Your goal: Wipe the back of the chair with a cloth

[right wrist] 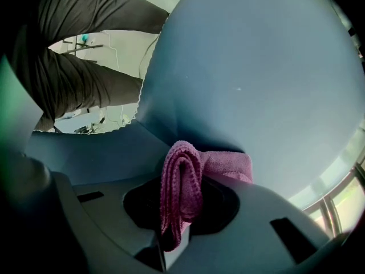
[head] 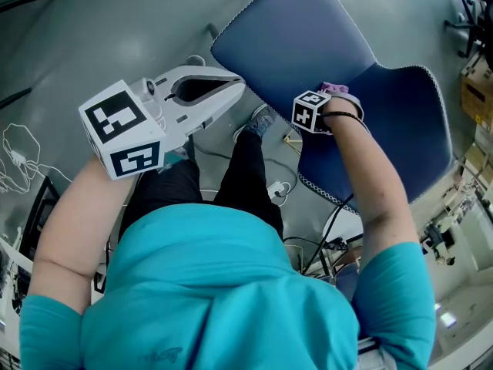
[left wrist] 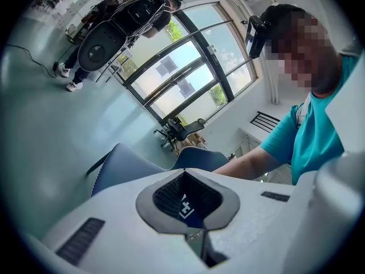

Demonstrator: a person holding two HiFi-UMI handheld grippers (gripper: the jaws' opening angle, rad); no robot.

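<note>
A blue chair with white-stitched edges stands in front of me; its back fills the right gripper view. My right gripper is shut on a folded pink cloth, whose front is pressed against the blue surface near the crease between back and seat. A bit of the cloth shows above the marker cube. My left gripper is white; it hovers just left of the chair's edge, jaws closed together with nothing between them. In the left gripper view the chair lies beyond its tips.
My dark-trousered legs and a shoe stand beside the chair. Cables trail over the grey floor at left. Boxes sit at far right. A black office chair stands by tall windows.
</note>
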